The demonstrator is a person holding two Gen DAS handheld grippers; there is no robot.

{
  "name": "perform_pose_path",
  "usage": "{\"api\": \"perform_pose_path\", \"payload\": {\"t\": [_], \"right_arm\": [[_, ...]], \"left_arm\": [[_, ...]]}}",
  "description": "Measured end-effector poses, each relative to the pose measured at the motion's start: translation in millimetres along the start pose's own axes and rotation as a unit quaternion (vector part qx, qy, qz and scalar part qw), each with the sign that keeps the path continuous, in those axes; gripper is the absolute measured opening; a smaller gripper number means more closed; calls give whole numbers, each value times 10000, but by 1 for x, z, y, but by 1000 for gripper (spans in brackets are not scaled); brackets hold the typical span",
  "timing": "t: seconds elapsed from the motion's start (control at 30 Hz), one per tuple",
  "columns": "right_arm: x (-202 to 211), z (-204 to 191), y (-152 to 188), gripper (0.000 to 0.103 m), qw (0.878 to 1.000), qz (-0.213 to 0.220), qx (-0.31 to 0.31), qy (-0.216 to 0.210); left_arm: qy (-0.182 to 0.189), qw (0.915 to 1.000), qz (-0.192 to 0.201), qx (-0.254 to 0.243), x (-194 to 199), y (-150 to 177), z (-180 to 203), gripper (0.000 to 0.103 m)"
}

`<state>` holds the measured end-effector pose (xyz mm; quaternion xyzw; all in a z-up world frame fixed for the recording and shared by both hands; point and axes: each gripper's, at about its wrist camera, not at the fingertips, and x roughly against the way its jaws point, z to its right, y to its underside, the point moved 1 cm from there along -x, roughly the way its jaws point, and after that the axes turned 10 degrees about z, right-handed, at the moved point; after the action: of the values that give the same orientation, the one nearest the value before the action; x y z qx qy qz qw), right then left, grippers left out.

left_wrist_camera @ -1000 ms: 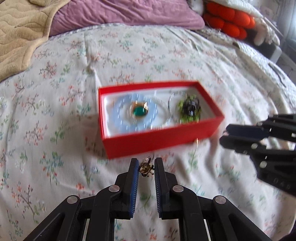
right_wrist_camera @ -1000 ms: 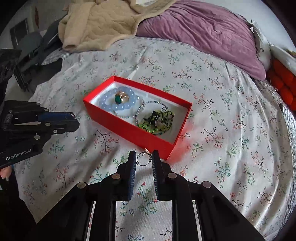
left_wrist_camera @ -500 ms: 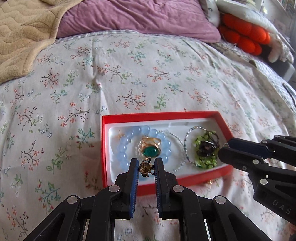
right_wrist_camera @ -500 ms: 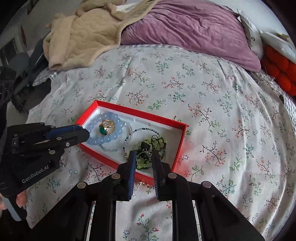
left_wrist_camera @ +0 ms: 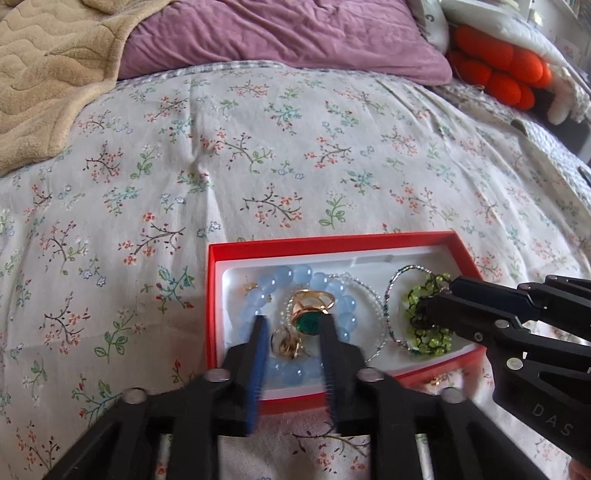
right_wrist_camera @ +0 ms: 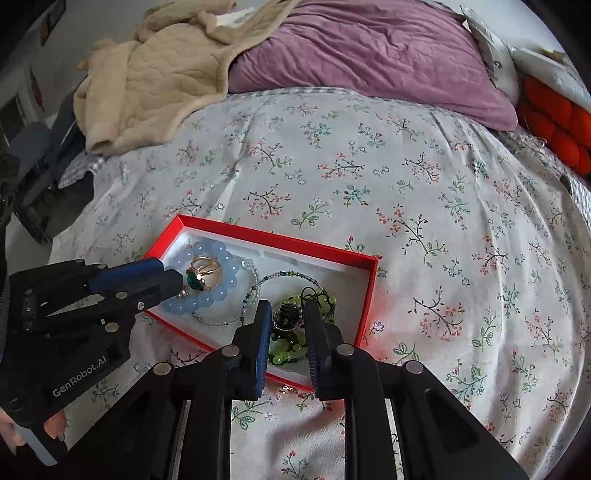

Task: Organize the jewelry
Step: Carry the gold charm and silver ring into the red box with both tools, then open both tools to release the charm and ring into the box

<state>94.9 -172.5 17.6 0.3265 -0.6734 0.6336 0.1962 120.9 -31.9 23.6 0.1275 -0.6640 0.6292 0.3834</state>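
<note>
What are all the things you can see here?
box: one, red, on the bed
bead bracelet: one, pale blue, box's left end
ring: one, gold with green stone, inside the bracelet
small gold piece: one, gold, lying loose between left fingers
bead chain: one, thin, box middle
beaded piece: one, green-black, box's right end
bedspread: one, white floral
pillow: one, purple, far end
blanket: one, beige, far left
left gripper: black, just been opening
right gripper: black, over beaded piece, grip unclear

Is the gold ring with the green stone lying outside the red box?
No, the gold ring lies inside the red box, within the blue bead bracelet.
</note>
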Motion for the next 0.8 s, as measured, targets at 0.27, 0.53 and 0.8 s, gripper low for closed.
{"api": "perform_pose_path", "payload": {"t": [0.27, 0.53, 0.8], "right_arm": [[8, 2, 0, 51, 9999, 125, 11, 58], [23, 8, 3, 65, 9996, 176, 60, 191], [44, 18, 9, 72, 9994, 196, -140, 239]], "left_arm": [[-157, 9996, 32, -218, 9, 3, -2, 59], [-220, 9991, 27, -370, 23, 8, -2, 81], [-367, 9989, -63, -271, 44, 16, -10, 97]]}}
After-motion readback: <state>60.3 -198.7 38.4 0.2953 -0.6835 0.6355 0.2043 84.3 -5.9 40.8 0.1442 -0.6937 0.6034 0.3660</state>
